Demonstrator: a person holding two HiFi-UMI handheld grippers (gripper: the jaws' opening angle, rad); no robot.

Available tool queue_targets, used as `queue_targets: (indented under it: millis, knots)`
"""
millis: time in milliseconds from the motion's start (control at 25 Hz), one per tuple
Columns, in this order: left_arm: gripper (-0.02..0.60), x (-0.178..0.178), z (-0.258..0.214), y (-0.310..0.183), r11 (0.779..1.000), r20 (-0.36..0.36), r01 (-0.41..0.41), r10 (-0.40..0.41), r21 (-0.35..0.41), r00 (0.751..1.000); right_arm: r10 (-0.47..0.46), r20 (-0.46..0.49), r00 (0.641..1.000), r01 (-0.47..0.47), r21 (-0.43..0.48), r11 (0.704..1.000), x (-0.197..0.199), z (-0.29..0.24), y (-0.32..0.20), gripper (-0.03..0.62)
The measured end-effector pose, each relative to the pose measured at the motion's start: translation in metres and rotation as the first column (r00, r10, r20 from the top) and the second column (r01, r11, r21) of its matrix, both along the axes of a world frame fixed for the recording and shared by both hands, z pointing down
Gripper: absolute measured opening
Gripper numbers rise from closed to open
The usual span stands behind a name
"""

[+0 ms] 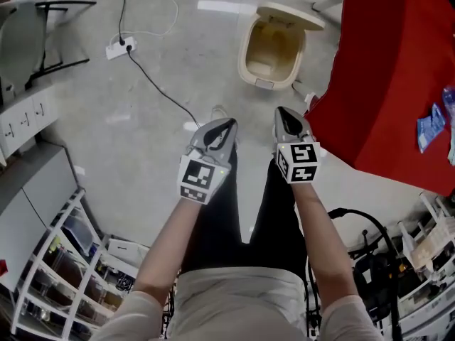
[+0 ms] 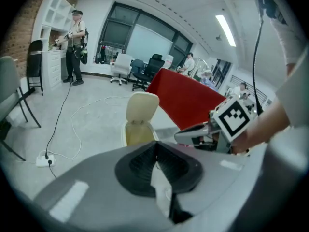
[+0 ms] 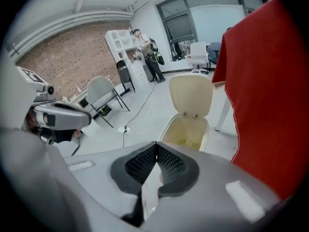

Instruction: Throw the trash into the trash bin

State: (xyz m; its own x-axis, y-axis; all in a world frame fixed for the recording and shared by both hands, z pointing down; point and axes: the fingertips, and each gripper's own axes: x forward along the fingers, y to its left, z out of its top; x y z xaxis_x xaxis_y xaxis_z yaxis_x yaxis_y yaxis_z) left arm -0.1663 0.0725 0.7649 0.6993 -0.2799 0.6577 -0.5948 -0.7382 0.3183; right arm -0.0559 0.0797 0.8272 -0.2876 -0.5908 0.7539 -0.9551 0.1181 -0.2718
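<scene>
The trash bin [image 1: 247,52] stands open on the floor ahead of me, its lid tipped back, just beside the corner of the red-draped table [image 1: 398,69]. A blue wrapper [image 1: 430,128] lies on the red cloth, off to my right and well apart from both grippers. My left gripper [image 1: 224,125] and right gripper [image 1: 283,111] hang side by side above my legs, pointing toward the bin. Each has its jaws pressed together on nothing.

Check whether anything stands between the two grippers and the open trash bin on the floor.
Nothing visible does. Only bare floor lies between the left gripper, the right gripper and the trash bin; its lid is up.
</scene>
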Motion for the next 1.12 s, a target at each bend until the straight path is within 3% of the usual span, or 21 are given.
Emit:
queue_targets:
  millis: [480,880,1120]
  knots:
    - [0.003,0.015,-0.149,0.016,1.0,-0.053,-0.007,0.008,0.02,0.999,0.017,0.001,1.0,-0.017,0.091,0.996,0.03,-0.167,0.021,0.002]
    - [0.003,0.018,-0.282,0.045,0.992,-0.088,-0.107,0.112,0.06,0.99,-0.001,-0.027,1.0,0.006,0.204,0.979,0.039,-0.311,0.067,0.002]
    - [0.003,0.004,-0.308,0.06,0.992,-0.117,-0.109,0.116,0.065,0.986,0.04,-0.032,0.999,-0.031,0.266,0.964,0.043,-0.355,0.086,0.002]
